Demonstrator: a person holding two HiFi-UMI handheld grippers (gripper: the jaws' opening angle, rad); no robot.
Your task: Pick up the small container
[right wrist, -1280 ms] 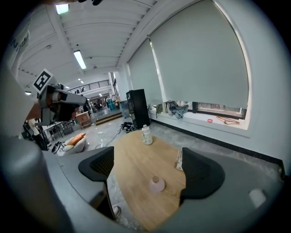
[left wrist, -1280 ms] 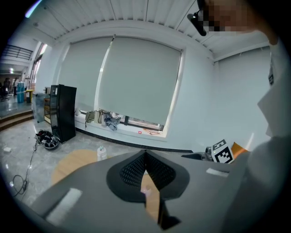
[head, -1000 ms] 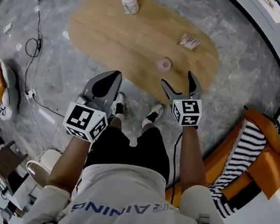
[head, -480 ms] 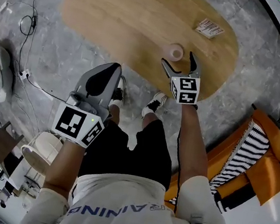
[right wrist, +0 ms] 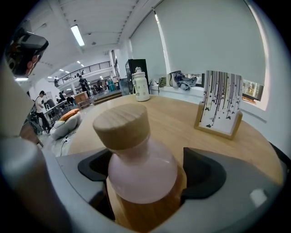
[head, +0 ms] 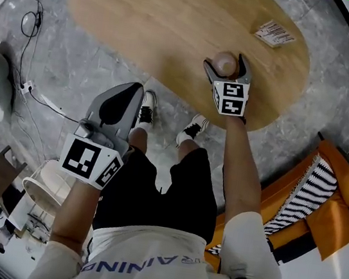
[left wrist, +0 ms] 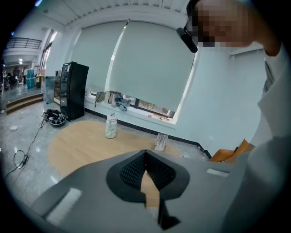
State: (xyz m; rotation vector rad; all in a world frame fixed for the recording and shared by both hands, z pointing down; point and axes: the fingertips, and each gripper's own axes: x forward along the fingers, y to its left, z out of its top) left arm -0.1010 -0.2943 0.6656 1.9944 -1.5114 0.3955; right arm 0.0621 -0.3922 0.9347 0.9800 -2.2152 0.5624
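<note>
The small container [right wrist: 140, 175], a frosted pink bottle with a wooden cap [right wrist: 122, 126], is standing upright near the front edge of the oval wooden desk [head: 146, 27]. Behind it and to the right, a striped card stand [right wrist: 219, 110] is sitting apart from it. A white bottle [right wrist: 141, 86] is standing well beyond, at the far end of the desk. Nothing is lying between the container and the jaws. An orange chair [head: 336, 212] with a striped cushion is sitting on the floor to the person's right, and cables [head: 33, 17] are trailing across the floor to the left.

The right arm is reaching straight out over the desk edge. The right gripper [head: 224, 65] is holding its 2 jaws apart, 1 on each side of the container's body. Whether the pads are touching the glass is hard to tell.

The left arm is bending at the elbow and hanging short of the desk, above the floor. The left gripper [head: 135, 89] is pointing forward with its jaws together and nothing between them.
</note>
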